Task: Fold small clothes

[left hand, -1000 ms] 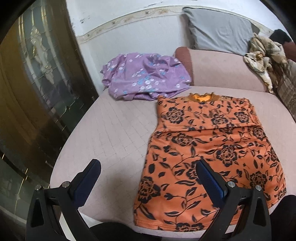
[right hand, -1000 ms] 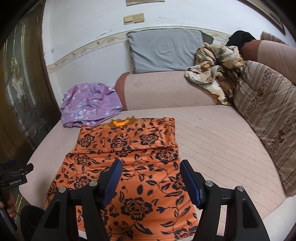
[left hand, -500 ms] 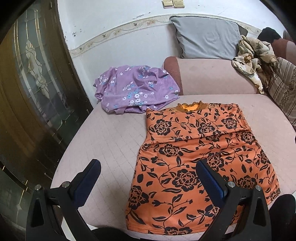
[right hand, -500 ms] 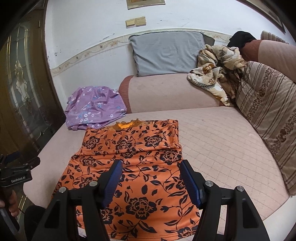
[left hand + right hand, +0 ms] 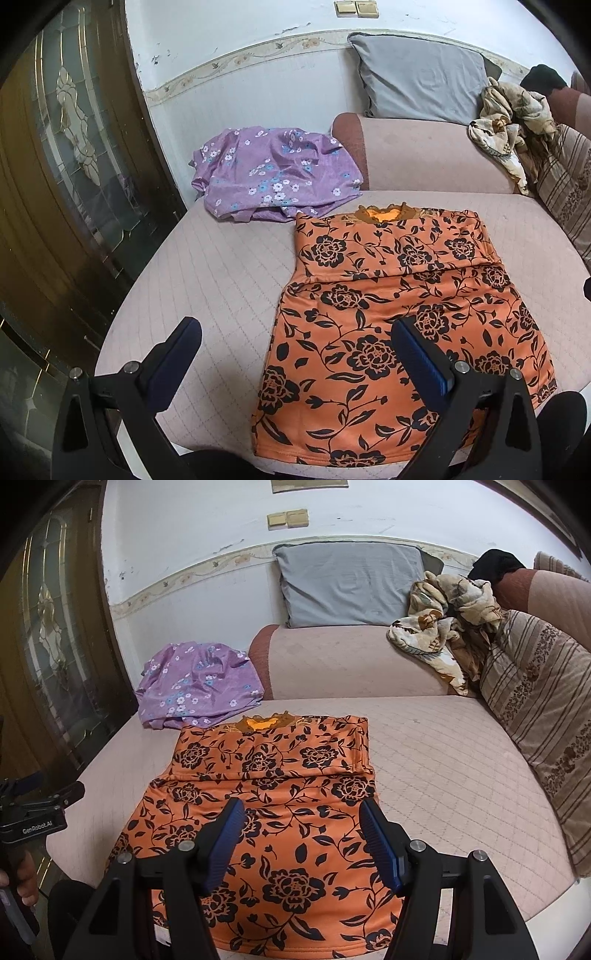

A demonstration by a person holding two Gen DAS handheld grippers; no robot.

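Left wrist view shows a pink sofa seat point(image 5: 221, 266) with an orange top point(image 5: 399, 306) lying flat on it. The top has black flowers. Its neck points to the back edge of the seat and its bottom hem lies at the front edge. Its upper part is folded across, so a band of cloth lies over the body. The left gripper point(image 5: 295, 347) hangs above the front edge with its jaws wide apart and nothing in them. One finger is over the bare seat, the other is over the top.

Right wrist view shows the right gripper point(image 5: 301, 834) above the lower part of the orange top point(image 5: 273, 775). Its jaws are spread apart too and hold nothing.

A purple flowery cloth point(image 5: 273, 177) lies bunched at the back left corner of the seat, just beside the top's neck. A grey pillow point(image 5: 351, 585) leans on the wall behind.
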